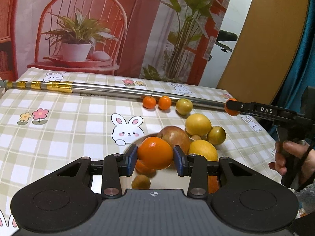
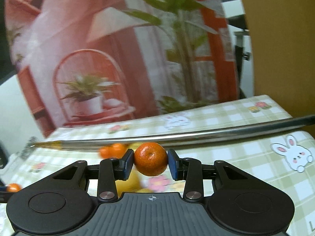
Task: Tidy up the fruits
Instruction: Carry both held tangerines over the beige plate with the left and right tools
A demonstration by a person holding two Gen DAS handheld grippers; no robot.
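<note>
My left gripper is shut on a large orange, held above a shiny plate that holds a small brown fruit. Around the plate lie an apple, two lemons and a green-yellow round fruit. Two small mandarins and a green citrus sit in a row against a metal pole. My right gripper is shut on a mandarin above the table; it shows in the left wrist view at the far right.
A telescopic metal pole lies across the checked bunny tablecloth. A printed backdrop stands behind the table. The table's right edge is near my right hand.
</note>
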